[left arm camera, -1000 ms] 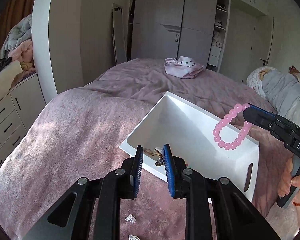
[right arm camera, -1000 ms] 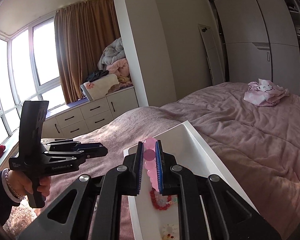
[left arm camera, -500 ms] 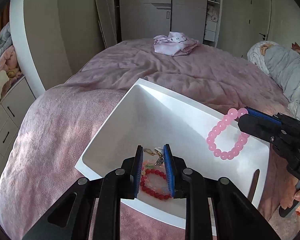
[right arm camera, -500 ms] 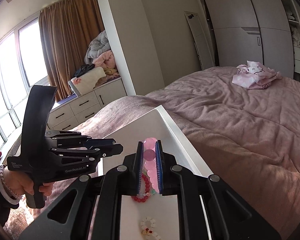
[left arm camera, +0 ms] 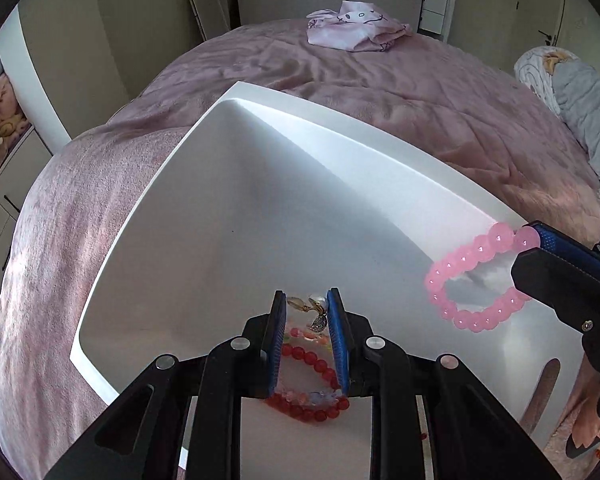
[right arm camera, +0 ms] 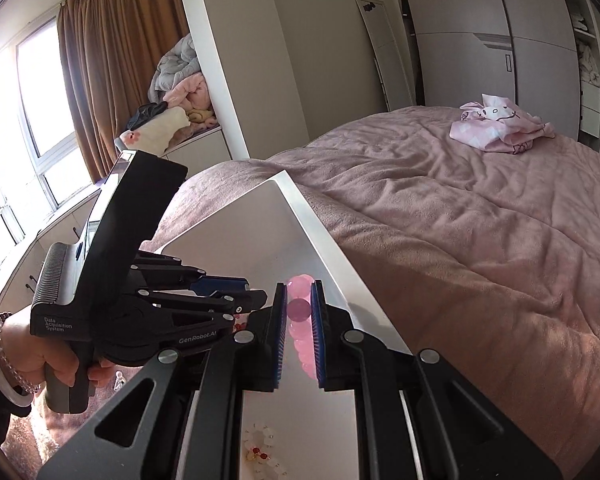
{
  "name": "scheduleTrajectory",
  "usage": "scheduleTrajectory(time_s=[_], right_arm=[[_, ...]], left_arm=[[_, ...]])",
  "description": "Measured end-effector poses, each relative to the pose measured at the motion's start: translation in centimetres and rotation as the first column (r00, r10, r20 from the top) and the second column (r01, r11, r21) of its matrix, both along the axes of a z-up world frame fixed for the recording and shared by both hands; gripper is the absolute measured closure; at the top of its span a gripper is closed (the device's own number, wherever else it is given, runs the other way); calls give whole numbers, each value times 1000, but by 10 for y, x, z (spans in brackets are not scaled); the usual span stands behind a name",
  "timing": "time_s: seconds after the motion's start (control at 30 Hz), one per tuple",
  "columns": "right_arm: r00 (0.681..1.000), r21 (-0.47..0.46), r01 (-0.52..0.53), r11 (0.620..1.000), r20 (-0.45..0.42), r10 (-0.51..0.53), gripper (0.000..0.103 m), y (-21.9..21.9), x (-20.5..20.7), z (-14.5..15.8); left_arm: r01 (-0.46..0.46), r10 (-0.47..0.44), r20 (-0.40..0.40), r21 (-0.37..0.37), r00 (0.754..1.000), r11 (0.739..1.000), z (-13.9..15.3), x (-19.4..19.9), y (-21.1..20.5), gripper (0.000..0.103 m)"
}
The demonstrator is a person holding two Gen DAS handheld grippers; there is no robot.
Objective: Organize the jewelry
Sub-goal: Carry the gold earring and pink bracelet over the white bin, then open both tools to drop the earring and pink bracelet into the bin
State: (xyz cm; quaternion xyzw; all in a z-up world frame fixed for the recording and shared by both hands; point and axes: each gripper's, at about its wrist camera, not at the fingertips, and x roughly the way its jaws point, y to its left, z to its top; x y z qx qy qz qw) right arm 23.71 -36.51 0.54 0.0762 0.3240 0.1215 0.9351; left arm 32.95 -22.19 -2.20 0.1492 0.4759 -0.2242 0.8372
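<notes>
A white tray (left arm camera: 204, 152) lies on the pink bed. My left gripper (left arm camera: 307, 300) is shut on a small gold and silver earring (left arm camera: 316, 312) and holds it over the tray's near end, above a red bead bracelet (left arm camera: 312, 360) that lies in the tray. My right gripper (right arm camera: 299, 300) is shut on a pink bead bracelet (right arm camera: 300, 320), which hangs as a loop (left arm camera: 468, 276) over the tray's right side. A white bead bracelet (right arm camera: 262, 452) lies in the tray under the right gripper.
A pink folded cloth (left arm camera: 356, 26) lies at the far end of the bed (right arm camera: 480, 220). Grey bedding (left arm camera: 584, 104) is at the right. Drawers and piled blankets (right arm camera: 180, 92) stand by the window on the left. Wardrobes line the back wall.
Both grippers have moved forward over the tray. The left gripper with the earring now hangs above the red bracelet, and the pink bracelet has come lower over the tray.
</notes>
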Motion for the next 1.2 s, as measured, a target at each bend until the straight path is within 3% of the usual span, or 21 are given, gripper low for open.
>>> scheduleTrajectory(time_s=[0.33,0.5,0.67,0.8,1.2], right_arm=[[999,-30,-18,999,-48,17,89,10,8,-16],[1000,-41,-7,999,-22,7,83,10,5,-10],[1000,-36,5,999,-2,-5,68,8,3,-5],[1000,-46,-2,999,9,2,66,12,0,-2],[993,-116,-28,993,109,41,57,41,-21,18]], left_arm=[[-46,46,-15,35,999,998,-20,12,0,76],[-66,66,-2,35,998,997,-20,11,4,67],[-72,72,78,0,994,997,0,1,11,51],[-87,85,139,6,987,996,17,-5,17,50],[-128,147,248,-89,958,988,70,-44,77,42]])
